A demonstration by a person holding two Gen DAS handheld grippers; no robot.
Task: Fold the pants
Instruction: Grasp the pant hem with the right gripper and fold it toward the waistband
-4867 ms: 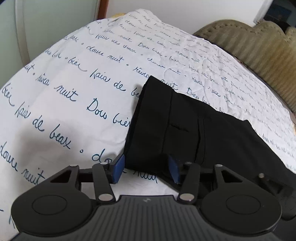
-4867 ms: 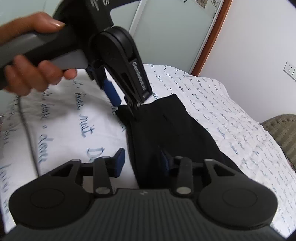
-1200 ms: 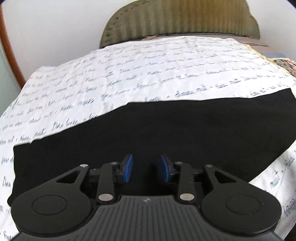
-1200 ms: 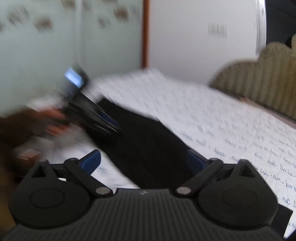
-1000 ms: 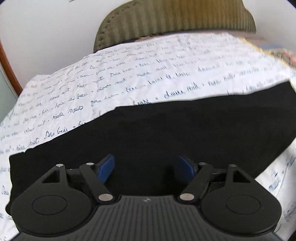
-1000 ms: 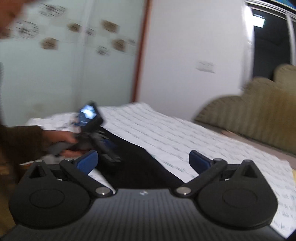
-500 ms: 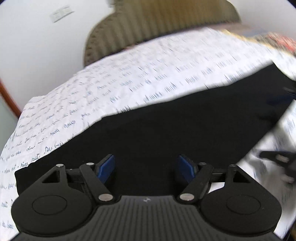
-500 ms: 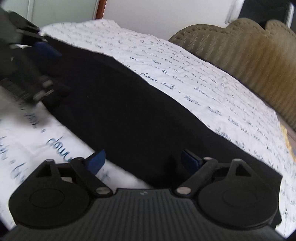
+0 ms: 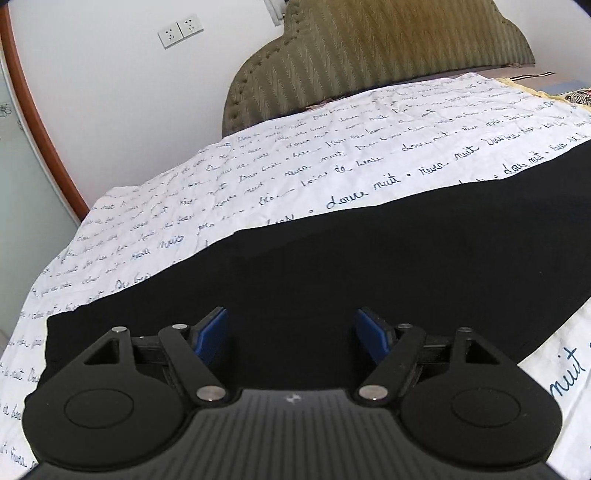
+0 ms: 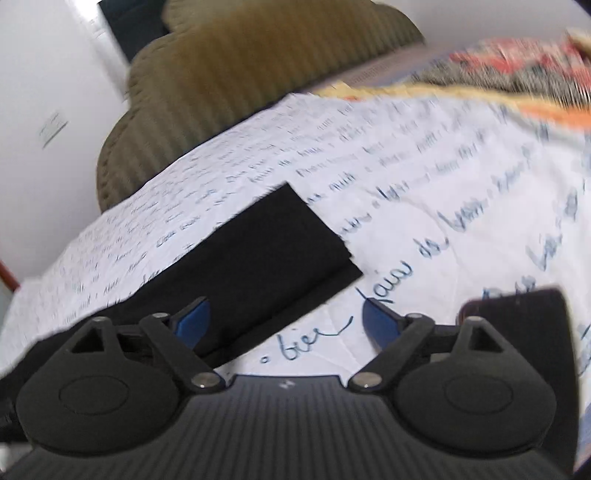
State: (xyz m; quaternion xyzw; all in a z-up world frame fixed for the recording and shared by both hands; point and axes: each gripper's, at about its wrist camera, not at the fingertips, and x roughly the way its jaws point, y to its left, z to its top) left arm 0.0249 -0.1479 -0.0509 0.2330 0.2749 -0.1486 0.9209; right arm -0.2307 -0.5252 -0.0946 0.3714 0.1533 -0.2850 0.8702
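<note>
pants [image 9: 369, 258]: black, spread flat as a long band across the bed, running from lower left to the right edge in the left wrist view; far edge straight against the sheet
pants end: in the right wrist view one squared-off end [image 10: 288, 236] lies on the sheet, a second layer edge showing just below it, slightly offset
left gripper [image 9: 291, 338]: low over the middle of the pants, blue pads [image 9: 212, 334] wide apart, black cloth in view between them but nothing pinched; contact with the cloth can't be told
right gripper [image 10: 286, 325]: jaws closing, wide gap yet; left pad [image 10: 192, 321] over the near edge of the pants, right pad over bare sheet; holds nothing
sheet [image 9: 258, 173]: white, blue cursive script print, lightly wrinkled, covers the bed under the pants
dark object [image 10: 528, 317]: flat, on the sheet right of the right gripper, blurred, can't identify
headboard [image 9: 369, 51]: olive, ribbed, scalloped top, behind the bed
wall: white, double socket plate [image 9: 180, 31] left of the headboard
bedding [image 10: 517, 70]: patterned red/black/yellow, far right, blurred
</note>
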